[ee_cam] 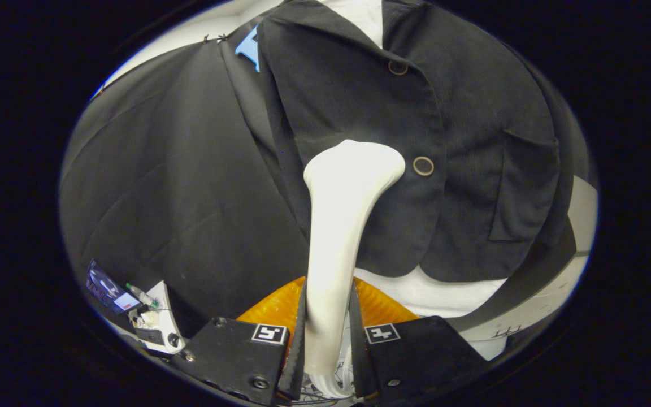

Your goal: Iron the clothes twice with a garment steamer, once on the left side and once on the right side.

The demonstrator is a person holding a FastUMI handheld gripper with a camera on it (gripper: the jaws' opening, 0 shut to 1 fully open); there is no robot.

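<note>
A dark jacket with round buttons hangs on a white mannequin torso straight ahead. My gripper is shut on the white handle of the garment steamer, which rises from between my fingers. The steamer's wide head rests against the jacket's left front panel, just left of the lower button. A second button sits higher up near the lapel. A patch pocket shows on the jacket's right side.
Black cloth hangs to the left of the jacket. Below it on the left stands a small white device with a screen and cables. An orange object lies just behind my fingers. A white surface runs along the lower right.
</note>
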